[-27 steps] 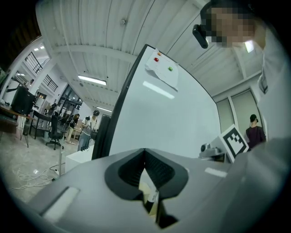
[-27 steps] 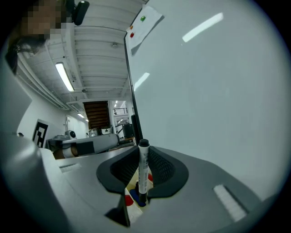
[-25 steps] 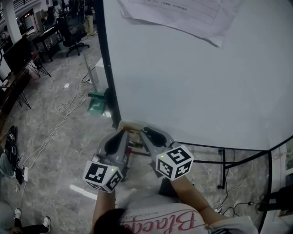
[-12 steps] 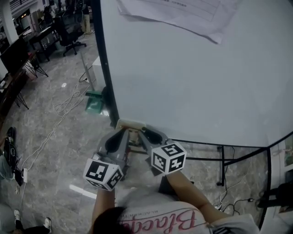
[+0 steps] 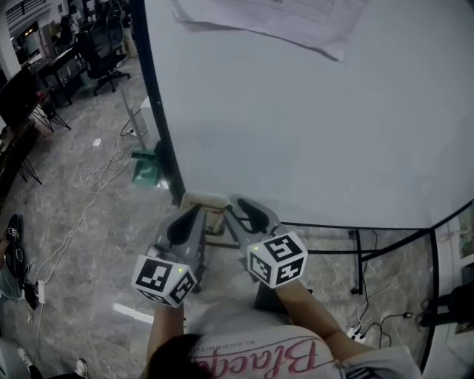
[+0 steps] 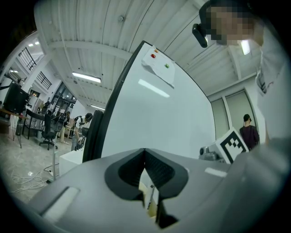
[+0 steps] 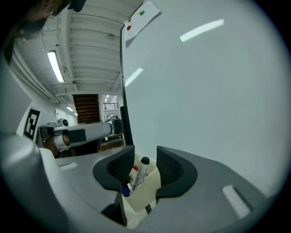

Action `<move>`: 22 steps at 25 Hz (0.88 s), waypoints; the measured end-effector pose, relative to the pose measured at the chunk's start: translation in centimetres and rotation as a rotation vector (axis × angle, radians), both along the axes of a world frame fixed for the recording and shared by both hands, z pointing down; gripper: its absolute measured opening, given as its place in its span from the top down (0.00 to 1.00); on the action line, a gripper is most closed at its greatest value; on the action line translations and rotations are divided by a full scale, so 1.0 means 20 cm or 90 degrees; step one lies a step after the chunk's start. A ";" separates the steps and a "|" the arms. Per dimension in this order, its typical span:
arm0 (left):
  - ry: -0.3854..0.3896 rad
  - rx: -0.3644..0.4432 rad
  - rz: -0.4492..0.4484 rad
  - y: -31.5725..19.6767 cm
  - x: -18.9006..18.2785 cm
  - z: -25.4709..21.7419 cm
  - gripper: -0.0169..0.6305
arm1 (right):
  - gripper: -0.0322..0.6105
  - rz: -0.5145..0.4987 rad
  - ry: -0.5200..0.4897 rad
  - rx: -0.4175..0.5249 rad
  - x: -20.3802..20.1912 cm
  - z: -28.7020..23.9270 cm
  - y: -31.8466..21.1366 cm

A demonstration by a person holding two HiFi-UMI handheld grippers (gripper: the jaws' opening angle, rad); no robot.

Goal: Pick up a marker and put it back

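Observation:
A cream marker holder [image 5: 205, 200] hangs at the whiteboard's [image 5: 311, 133] lower left corner. My right gripper [image 5: 237, 209] is right at it. In the right gripper view its jaws are opening either side of the holder [image 7: 148, 191]. A white marker with a black cap [image 7: 142, 170] stands in it between them, and the pads are clear of it. A red-capped marker [image 7: 135, 169] and a blue one [image 7: 126, 191] sit beside it. My left gripper [image 5: 194, 216] is just left of the holder. Its jaws [image 6: 145, 154] meet at the tips, holding nothing.
The whiteboard's black edge [image 5: 159, 141] runs down to the holder, and its stand's bars [image 5: 355, 252] cross the floor on the right. Paper sheets [image 5: 266, 18] hang at the board's top. Cables [image 5: 96, 174], a green object [image 5: 144, 166] and office chairs [image 5: 100, 55] are on the left.
The head view has drifted a little. Both grippers stay at the holder, the right one shifting only slightly.

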State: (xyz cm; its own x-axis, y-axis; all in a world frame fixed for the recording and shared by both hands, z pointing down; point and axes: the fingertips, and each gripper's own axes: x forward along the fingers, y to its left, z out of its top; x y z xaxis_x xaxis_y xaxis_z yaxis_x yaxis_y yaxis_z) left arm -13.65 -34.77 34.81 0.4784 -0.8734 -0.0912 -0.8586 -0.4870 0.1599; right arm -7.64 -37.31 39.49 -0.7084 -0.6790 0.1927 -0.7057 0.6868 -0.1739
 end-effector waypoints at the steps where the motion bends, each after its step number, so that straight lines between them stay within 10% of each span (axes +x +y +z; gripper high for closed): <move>1: 0.000 0.001 0.001 0.00 0.00 0.00 0.97 | 0.75 0.002 0.000 0.013 0.02 -0.04 0.01; 7: -0.005 0.013 0.012 0.00 0.02 -0.05 0.97 | 0.95 -0.005 0.002 0.097 0.09 -0.27 0.10; 22: -0.017 0.045 0.010 0.02 0.04 -0.13 0.97 | 0.95 -0.030 0.013 0.184 0.07 -0.38 0.17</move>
State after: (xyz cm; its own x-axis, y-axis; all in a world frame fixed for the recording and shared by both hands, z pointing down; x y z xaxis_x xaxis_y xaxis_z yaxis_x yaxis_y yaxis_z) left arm -12.81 -34.43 32.20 0.4956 -0.8573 -0.1396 -0.8540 -0.5102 0.1015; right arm -6.25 -33.93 31.87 -0.7379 -0.6748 0.0111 -0.6737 0.7375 0.0472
